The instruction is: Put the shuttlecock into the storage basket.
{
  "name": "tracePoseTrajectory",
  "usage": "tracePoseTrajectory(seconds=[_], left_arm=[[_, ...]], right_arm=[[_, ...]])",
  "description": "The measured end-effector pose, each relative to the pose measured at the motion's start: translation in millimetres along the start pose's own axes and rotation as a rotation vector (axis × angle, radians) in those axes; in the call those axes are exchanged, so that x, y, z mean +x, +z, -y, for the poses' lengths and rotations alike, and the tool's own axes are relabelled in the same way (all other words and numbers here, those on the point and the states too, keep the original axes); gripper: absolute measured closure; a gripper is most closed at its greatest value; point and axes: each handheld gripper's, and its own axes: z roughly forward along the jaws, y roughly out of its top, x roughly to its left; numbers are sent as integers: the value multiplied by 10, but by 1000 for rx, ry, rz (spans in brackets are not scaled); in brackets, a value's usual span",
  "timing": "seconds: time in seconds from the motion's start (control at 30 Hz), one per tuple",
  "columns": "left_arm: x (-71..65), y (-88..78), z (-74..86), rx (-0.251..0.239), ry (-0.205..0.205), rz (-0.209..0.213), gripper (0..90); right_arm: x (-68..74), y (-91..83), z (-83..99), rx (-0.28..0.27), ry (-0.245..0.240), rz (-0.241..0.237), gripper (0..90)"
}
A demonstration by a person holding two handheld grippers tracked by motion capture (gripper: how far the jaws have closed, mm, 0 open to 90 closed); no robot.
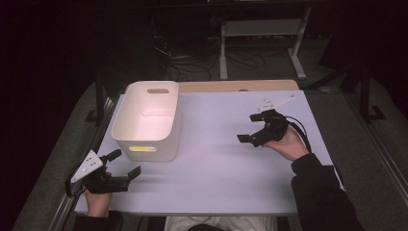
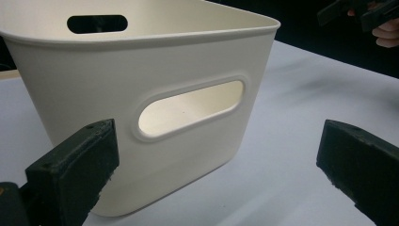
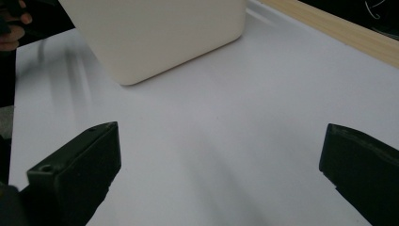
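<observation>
A white plastic bin with handle slots stands upright on the left half of the white table; nothing shows inside it. My left gripper is open near the table's front left corner, just in front of the bin's near wall, with nothing between its jaws. Across the table my right gripper is open too, held at the right side and pointing towards the bin. In the left gripper view the right gripper appears at the top right.
A wooden strip runs along the table's far edge. Beyond it are a metal stand and cables on a dark floor. A person's dark sleeve comes in at the lower right.
</observation>
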Motion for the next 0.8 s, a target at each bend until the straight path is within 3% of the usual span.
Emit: tracePoseTrajectory(seconds=[0.8], left_arm=[[-1, -1, 1, 2, 2, -1, 0]], right_arm=[[-70, -227, 364, -40, 49, 44, 0]])
